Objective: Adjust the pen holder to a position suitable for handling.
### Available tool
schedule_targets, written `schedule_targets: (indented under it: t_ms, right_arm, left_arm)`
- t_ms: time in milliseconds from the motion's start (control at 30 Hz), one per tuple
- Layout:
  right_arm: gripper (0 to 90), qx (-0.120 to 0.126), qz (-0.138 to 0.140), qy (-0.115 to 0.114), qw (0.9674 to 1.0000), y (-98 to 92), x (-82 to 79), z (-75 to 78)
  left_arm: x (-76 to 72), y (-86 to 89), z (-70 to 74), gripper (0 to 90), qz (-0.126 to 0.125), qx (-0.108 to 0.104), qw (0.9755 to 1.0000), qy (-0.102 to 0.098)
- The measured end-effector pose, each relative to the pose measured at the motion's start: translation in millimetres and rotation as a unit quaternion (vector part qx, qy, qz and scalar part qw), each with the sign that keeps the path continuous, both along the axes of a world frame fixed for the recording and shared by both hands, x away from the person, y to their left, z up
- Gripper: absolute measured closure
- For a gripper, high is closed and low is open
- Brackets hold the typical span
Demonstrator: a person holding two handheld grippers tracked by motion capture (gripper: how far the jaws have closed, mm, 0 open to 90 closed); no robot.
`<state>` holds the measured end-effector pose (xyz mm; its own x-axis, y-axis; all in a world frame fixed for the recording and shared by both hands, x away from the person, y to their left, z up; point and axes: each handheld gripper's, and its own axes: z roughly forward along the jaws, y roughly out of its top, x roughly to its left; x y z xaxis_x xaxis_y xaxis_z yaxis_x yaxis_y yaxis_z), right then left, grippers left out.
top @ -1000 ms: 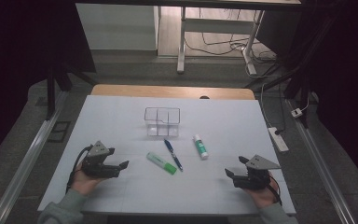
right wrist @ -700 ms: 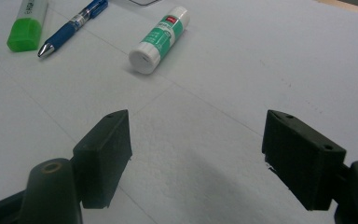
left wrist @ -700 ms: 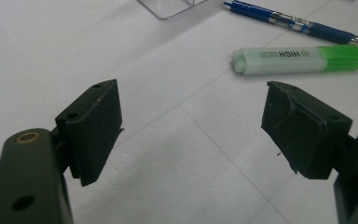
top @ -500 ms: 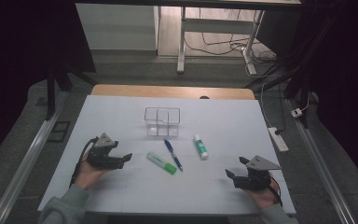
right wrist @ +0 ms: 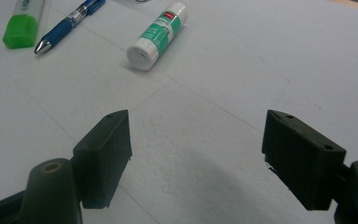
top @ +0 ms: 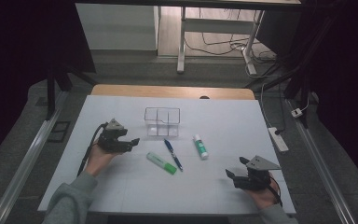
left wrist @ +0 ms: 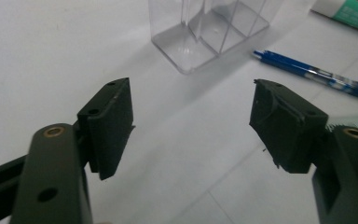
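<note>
Nearest, at the desk's front edge on the right, the right gripper rests low w/ fingers spread wide, nothing between them.

Bit farther, the left gripper sits left of the green marker. Its fingers have just been closing a little but are apart and hold nothing.

The marker lies flat mid-desk, just beside the blue pen; glue stick is near, to the right. Marker looks light, stiff, smooth plastic, prob. a bit slippery & rolls. Best to pinch it across the middle of its body.

Farthest is the clear box, empty.
</note>
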<state>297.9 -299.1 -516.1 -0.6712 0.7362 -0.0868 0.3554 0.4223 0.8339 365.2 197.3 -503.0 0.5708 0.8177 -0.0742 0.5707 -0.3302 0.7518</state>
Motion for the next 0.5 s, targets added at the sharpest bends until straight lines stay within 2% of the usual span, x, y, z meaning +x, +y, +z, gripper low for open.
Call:
schedule_targets:
  t_ms: [67,233,367,500]
  right_arm:
    - [23.5,0.0,0.0,0.0,1.0,0.0,0.0,0.0]
    - [23.6,-0.002,-0.002,-0.001,1.0,-0.1,-0.1,0.0]
    - [23.7,-0.002,-0.008,-0.006,0.9999,-0.9,-0.6,0.8]
    - [23.7,-0.003,-0.006,-0.006,1.0,-0.7,-0.4,0.6]
  left_arm:
    - [3.6,-1.4,0.3,32.9,0.0,0.002,1.0,-0.001]
    - [16.0,-4.3,-0.1,43.5,0.007,0.003,1.0,-0.003]
    - [27.0,-1.8,-1.6,56.7,0.021,0.001,0.9998,-0.005]
    - [33.7,-2.2,-3.2,73.2,0.024,0.002,0.9997,-0.003]
